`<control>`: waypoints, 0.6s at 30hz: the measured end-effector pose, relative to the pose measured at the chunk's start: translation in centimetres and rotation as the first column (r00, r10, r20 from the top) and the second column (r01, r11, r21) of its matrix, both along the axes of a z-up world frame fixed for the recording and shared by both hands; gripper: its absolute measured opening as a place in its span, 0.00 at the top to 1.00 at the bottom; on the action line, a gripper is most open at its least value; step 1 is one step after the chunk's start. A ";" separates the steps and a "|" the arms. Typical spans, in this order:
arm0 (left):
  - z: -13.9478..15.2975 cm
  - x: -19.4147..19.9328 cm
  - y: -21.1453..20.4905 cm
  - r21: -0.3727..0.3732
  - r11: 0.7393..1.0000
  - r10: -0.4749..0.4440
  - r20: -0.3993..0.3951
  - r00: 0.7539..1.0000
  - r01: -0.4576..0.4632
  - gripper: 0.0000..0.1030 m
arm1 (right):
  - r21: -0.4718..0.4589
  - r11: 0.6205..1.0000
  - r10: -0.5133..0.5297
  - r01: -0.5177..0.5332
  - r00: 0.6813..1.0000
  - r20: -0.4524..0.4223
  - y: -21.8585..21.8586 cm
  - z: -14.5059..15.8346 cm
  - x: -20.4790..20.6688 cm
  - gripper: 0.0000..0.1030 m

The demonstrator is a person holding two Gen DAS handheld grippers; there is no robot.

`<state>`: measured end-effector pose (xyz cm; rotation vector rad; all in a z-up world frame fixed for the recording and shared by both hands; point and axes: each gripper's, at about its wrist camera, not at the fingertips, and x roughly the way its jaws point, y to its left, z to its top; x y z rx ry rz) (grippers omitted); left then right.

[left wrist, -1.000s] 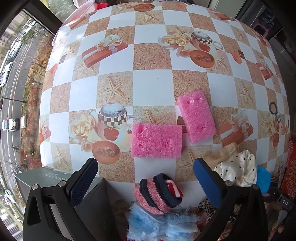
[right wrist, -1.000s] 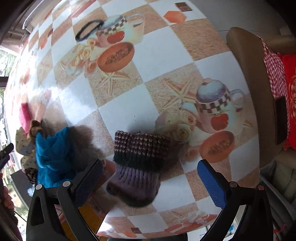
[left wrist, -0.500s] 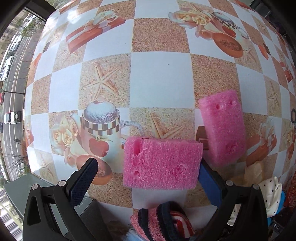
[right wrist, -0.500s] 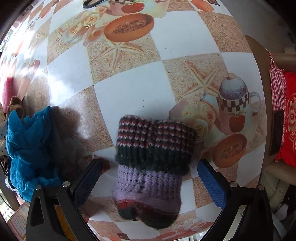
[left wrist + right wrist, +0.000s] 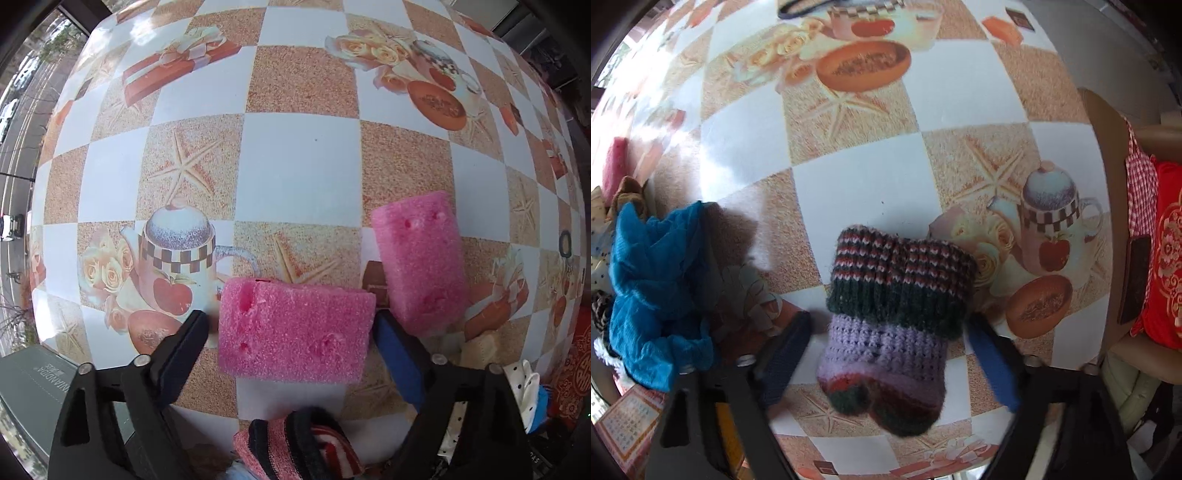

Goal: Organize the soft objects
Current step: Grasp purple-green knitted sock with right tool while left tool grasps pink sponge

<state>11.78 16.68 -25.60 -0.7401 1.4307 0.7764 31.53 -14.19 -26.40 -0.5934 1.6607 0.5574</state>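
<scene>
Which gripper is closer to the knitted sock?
Right. The right gripper straddles the knitted sock, its closing fingers flanking it. The left gripper brackets a pink sponge instead.

Grey box [image 5: 33,384], lower left: printed txt, upside down, too small to read.

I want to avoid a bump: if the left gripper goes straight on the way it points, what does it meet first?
Likely the tablecloth: the left gripper points down with the near pink sponge already between its closing fingers. Contact is unclear.
</scene>
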 end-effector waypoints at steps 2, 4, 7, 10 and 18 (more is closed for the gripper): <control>0.7 0.6 -0.7 0.035 0.999 -0.034 -0.012 0.999 0.034 0.30 | 0.030 0.999 0.034 -0.034 0.999 0.011 0.2 0.8 -0.1 0.56; 1.8 0.7 -1.0 0.066 0.997 -0.040 -0.004 0.999 0.040 0.30 | 0.055 0.998 0.031 -0.030 0.999 -0.015 0.0 1.0 0.0 0.62; 4.2 0.1 -1.1 0.088 0.996 -0.015 0.045 0.999 0.011 0.30 | 0.098 0.995 -0.009 0.011 1.000 -0.025 -0.7 1.9 0.4 0.62; 6.7 0.0 -2.0 0.117 0.993 -0.036 0.077 0.996 0.027 0.30 | 0.151 0.988 -0.031 0.035 0.999 -0.025 -1.6 3.3 0.5 0.62; 14.3 3.9 -8.4 0.179 0.966 -0.217 0.185 0.958 0.185 0.30 | 0.223 0.967 -0.119 0.123 0.992 -0.031 -4.6 6.6 0.4 0.62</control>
